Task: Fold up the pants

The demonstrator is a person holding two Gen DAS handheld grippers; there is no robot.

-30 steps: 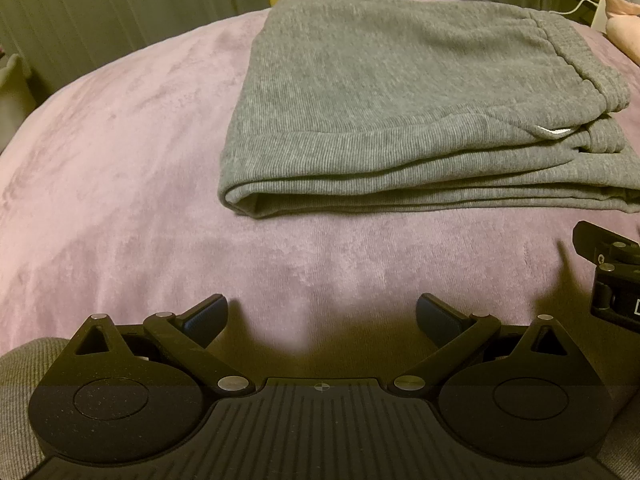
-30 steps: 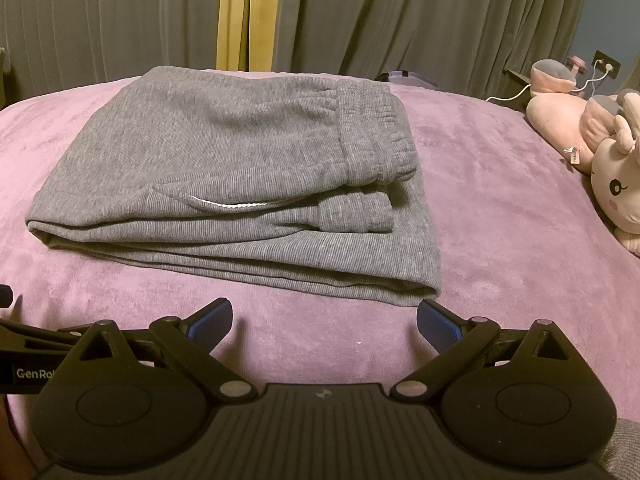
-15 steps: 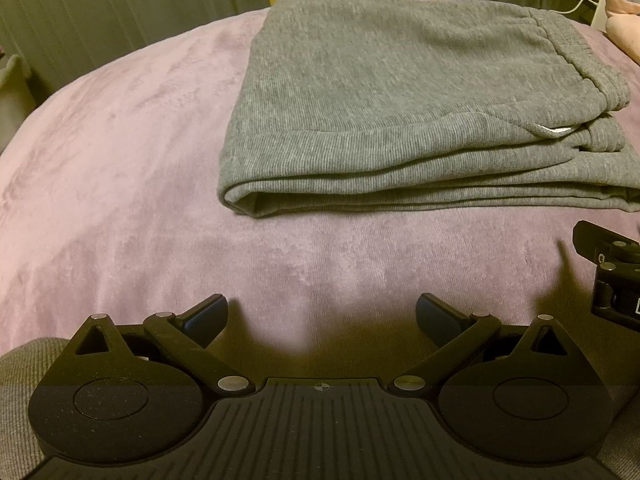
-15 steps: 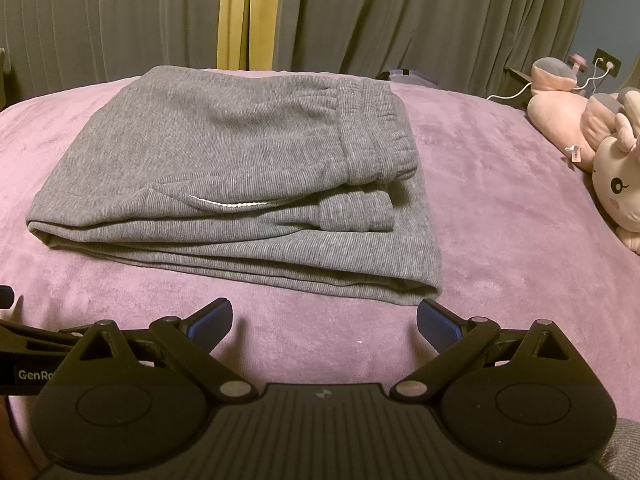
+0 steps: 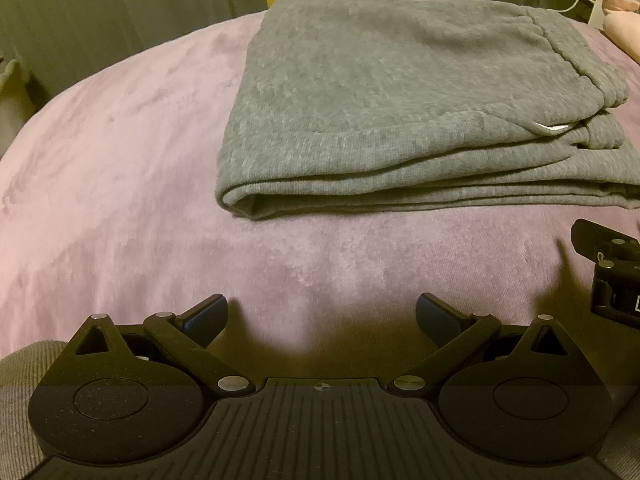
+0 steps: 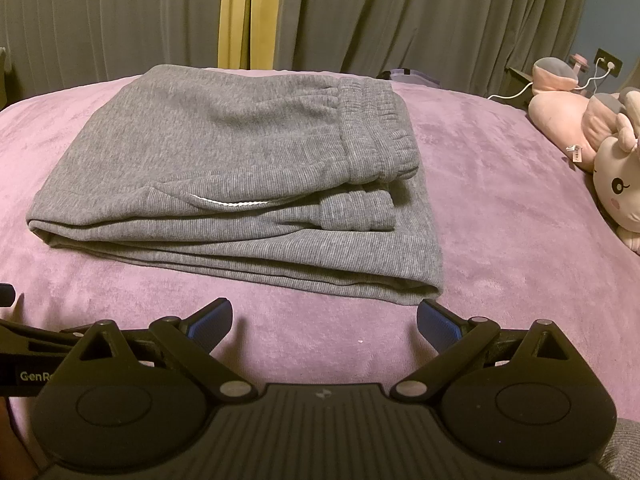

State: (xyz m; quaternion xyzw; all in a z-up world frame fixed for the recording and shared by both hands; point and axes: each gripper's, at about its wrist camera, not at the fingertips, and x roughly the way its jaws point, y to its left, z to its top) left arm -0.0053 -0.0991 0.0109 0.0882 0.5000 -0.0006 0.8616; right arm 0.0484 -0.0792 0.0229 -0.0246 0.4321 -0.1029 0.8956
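Pants (image 5: 400, 92), grey and ribbed, folded into a flat stack on purple bedspread (image 5: 120, 160) in the left wrist view, rounded fold edge at near left, elastic waistband toward far right, thin white drawstring (image 5: 554, 130) peeking from between layers. Left gripper (image 5: 322, 316) low over bare bedspread, well short of the stack, fingers spread wide, nothing between them, blue pads (image 5: 206, 314) angled outward. Part of the other black tool at the right edge, just above the cover. Dark curtains (image 5: 120, 4) behind, with a yellow strip between them. Grey ribbed fabric at both lower corners, source unclear. Right wrist view next: same pants (image 6: 224, 152) centred on the purple bedspread (image 6: 500, 200), gathered waistband (image 6: 372, 132) on the right side of the stack, a cuff (image 6: 356, 212) tucked just below it, white drawstring (image 6: 232, 202) curving along a pocket edge, lowest layer jutting out toward the near right corner. Right gripper (image 6: 324, 318) just in front of that corner, not touching it, fingers set wide apart and empty, blue pads (image 6: 438, 320) showing. Pink plush toys (image 6: 592, 136) lying at the far right of the bed, well apart from the stack; white cable (image 6: 516, 94) running to a wall outlet behind them. Left tool's black linkage visible at the left edge.
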